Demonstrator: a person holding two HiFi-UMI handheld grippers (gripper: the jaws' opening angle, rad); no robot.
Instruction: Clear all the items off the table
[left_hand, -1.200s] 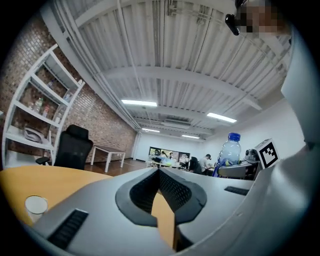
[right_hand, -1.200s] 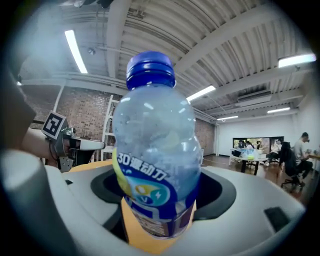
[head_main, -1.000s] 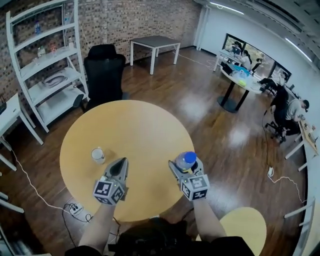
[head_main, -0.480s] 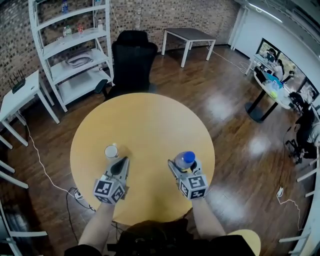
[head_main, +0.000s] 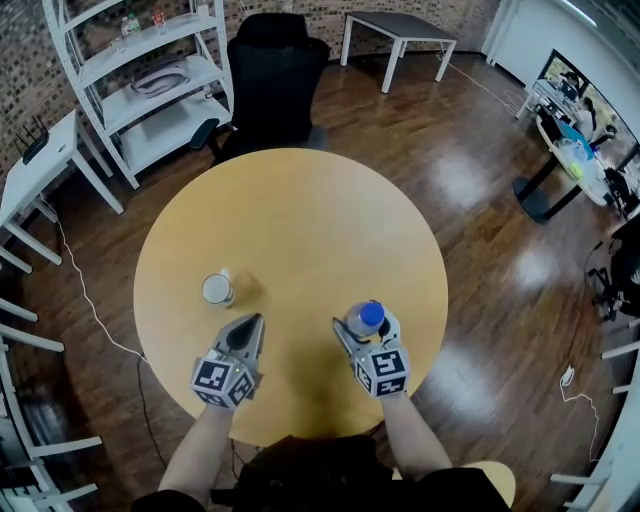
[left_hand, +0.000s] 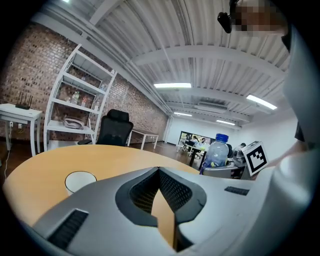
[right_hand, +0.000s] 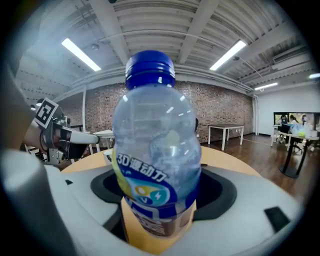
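Our right gripper (head_main: 362, 328) has its jaws clamped on a clear plastic bottle (right_hand: 155, 165) with a blue cap. We hold the bottle upright over the round yellow worktop (head_main: 300, 210), near its front edge; we cannot tell whether its base touches the surface. Our left gripper (head_main: 248, 328) hovers beside it, jaws pressed together with nothing between them. A white cup (head_main: 217, 289) stands on the worktop just beyond the left jaws, slightly to their left.
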